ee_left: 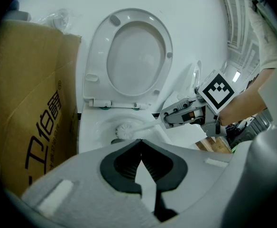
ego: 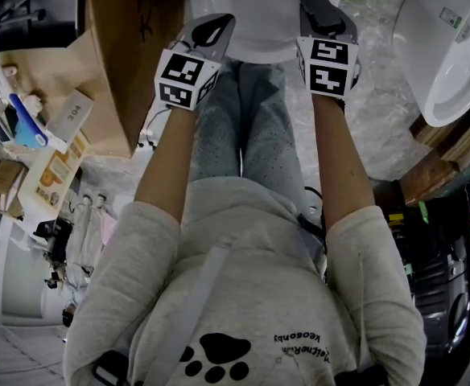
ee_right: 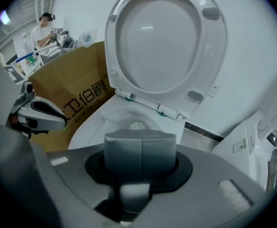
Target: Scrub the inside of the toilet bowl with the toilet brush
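Right claw clamped on the grey cylindrical handle of the white toilet brush; its bristle head sits inside the white ceramic toilet bowl. Left claw closed, apparently empty.

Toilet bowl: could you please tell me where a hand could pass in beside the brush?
Free: the bowl side toward the cardboard box, left of the brush. Crowded: the right rim, where the right claw holds the handle.
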